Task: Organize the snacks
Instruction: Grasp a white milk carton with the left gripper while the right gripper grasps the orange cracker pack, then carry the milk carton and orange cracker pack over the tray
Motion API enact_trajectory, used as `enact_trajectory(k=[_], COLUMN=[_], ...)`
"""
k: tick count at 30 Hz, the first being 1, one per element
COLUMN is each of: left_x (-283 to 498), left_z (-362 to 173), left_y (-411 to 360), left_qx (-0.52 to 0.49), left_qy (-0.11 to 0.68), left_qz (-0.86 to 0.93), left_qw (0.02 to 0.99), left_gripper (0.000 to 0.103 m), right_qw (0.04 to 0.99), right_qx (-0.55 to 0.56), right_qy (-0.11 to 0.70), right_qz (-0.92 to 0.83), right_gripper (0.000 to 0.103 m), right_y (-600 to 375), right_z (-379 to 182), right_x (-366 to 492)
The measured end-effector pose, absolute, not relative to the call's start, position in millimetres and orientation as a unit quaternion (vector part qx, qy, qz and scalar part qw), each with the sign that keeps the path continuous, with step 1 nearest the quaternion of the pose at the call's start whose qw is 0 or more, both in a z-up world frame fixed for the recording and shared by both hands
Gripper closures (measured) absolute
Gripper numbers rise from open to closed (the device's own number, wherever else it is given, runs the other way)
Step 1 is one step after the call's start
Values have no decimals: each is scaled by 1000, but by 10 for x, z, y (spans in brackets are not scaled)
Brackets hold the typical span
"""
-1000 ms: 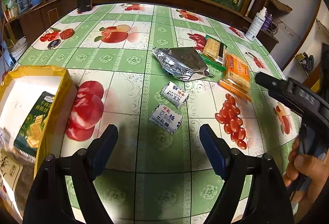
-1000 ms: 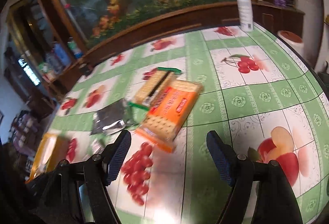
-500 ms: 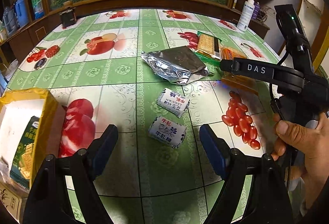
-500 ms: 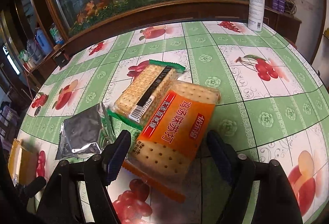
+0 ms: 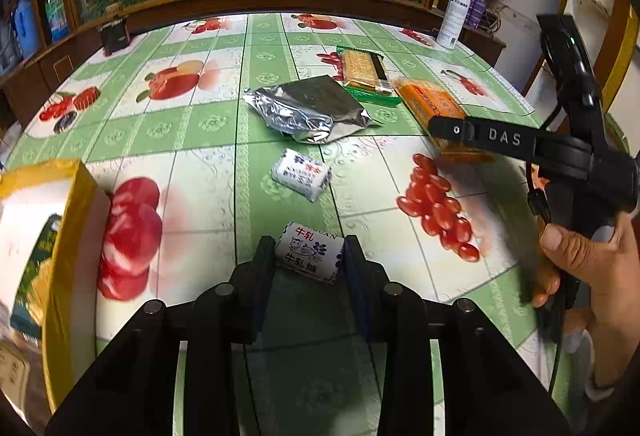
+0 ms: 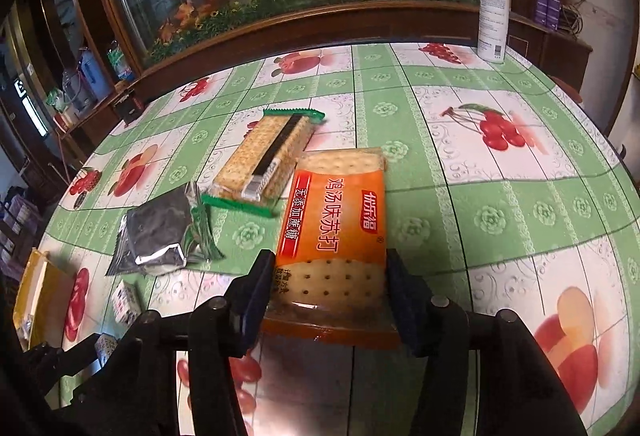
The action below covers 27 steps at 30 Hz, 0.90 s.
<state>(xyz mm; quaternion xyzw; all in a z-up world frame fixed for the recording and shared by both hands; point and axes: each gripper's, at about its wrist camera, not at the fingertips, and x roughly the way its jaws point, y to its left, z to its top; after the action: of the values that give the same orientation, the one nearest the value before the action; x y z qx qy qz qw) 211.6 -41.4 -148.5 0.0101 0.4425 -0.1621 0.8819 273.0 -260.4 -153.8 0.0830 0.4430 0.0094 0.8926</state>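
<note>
Left wrist view shows the left gripper [image 5: 308, 256] clamped on a small white milk candy [image 5: 310, 253] lying on the green fruit-print tablecloth [image 5: 208, 124]; a second candy [image 5: 301, 174] lies just beyond, and a yellow box [image 5: 60, 236] is cut off at the left edge, its contents blurred. Here the orange cracker pack [image 5: 434, 102] is partly hidden behind the right gripper's finger [image 5: 480, 134] and the hand [image 5: 580, 264] holding it. Right wrist view shows that pack [image 6: 334, 224] plainly, the right gripper [image 6: 330, 276] having just been closing, both pads pressing its near end. Beside it lie a green-edged cracker pack [image 6: 266, 158] and a silver foil packet [image 6: 156, 236].
</note>
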Motion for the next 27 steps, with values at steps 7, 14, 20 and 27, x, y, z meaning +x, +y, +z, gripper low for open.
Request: enact_trajectory(k=[7, 14, 20, 27], left_x=[1798, 1427, 1151, 931], left_z=[-1393, -1211, -1079, -963], left_y=[-422, -289, -150, 97], left_qx=[-14, -49, -56, -47], left_qy=[439, 418, 405, 396], left_qz=[-171, -178, -145, -68], left_qw=[882, 890, 901, 915], left_gripper=[72, 72, 72, 72], right_qw=[888, 888, 884, 882], right_qx=[126, 160, 200, 201], right_qy=[442, 426, 405, 393], right_qz=[26, 65, 118, 162], right_gripper=[48, 48, 48, 49], right_y=[-2795, -2850, -2766, -2484], right_z=[-1473, -1280, -1133, -1012], right_x=[2295, 1688, 1133, 787])
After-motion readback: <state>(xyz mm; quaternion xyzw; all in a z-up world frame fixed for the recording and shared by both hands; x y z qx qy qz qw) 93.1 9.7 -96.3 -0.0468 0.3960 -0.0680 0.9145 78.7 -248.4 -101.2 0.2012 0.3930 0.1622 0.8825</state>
